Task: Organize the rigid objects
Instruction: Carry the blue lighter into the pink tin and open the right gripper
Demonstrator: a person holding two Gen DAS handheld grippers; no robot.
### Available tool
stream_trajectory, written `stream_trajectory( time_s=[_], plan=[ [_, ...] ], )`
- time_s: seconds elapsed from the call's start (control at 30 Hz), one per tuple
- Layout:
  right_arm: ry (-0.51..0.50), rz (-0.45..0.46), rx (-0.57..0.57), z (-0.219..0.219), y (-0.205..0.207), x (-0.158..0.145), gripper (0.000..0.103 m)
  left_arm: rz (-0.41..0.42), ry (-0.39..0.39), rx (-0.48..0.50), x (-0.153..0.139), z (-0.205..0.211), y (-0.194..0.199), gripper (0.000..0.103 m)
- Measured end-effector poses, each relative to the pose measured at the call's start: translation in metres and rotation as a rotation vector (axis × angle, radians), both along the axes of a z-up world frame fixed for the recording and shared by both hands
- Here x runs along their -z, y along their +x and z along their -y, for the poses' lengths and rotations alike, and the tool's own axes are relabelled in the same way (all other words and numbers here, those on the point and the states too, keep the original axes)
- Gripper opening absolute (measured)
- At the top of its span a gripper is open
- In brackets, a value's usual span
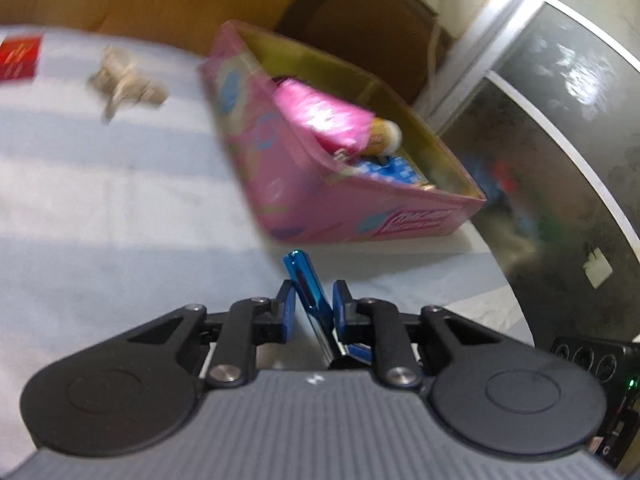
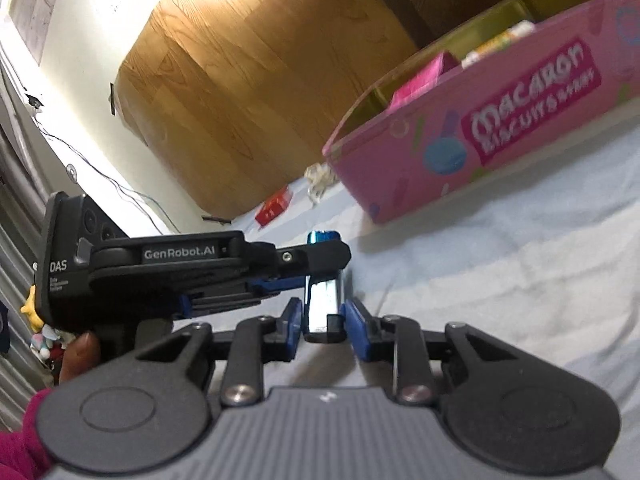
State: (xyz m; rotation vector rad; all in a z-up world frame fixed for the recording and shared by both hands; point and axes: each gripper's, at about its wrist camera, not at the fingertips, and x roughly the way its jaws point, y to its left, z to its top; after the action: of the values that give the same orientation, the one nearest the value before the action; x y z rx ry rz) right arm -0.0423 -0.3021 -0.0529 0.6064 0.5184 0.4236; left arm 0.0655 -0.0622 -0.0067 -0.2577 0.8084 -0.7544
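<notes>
My left gripper (image 1: pixel 313 294) and right gripper (image 2: pixel 322 316) both clamp the shiny blue lighter (image 2: pixel 324 300). The pink biscuit box (image 1: pixel 340 208) sits just beyond it on the pale sheet (image 1: pixel 100 200).

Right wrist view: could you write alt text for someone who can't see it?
Two handheld grippers meet on a shiny blue object: the right gripper holds its lower end, the left gripper reaches in from the left onto its top. Behind stands an open pink biscuit box on a pale cloth.
</notes>
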Motion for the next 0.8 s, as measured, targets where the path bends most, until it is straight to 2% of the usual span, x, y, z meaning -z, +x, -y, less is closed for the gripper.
stream_trajectory(
  time_s=[0.23, 0.33, 0.43, 0.57, 0.6, 0.73, 0.8],
  plan=[
    [-0.121, 0.176, 0.128, 0.017, 0.015, -0.055, 0.025, 0.141, -0.048, 0.087, -0.059, 0.043, 0.031, 0.022],
    [-0.208, 0.21, 0.212, 0.028, 0.035, -0.074, 0.025, 0.136, -0.06, 0.147, -0.067, 0.073, 0.056, 0.022],
    [-0.263, 0.191, 0.267, 0.043, 0.058, -0.08, 0.025, 0.118, -0.035, 0.176, -0.065, 0.102, 0.077, 0.024],
    [-0.368, 0.12, 0.301, 0.054, 0.096, -0.076, 0.025, 0.109, 0.055, 0.177, -0.053, 0.137, 0.1, 0.029],
    [-0.388, 0.096, 0.298, 0.054, 0.104, -0.071, 0.025, 0.1, 0.088, 0.166, -0.048, 0.143, 0.107, 0.036],
    [-0.503, 0.009, 0.326, 0.05, 0.146, -0.056, 0.026, 0.086, 0.197, 0.082, -0.034, 0.16, 0.135, 0.045],
    [-0.554, 0.021, 0.381, 0.048, 0.154, -0.051, 0.035, 0.058, 0.176, 0.054, -0.035, 0.159, 0.144, 0.046]
  ],
)
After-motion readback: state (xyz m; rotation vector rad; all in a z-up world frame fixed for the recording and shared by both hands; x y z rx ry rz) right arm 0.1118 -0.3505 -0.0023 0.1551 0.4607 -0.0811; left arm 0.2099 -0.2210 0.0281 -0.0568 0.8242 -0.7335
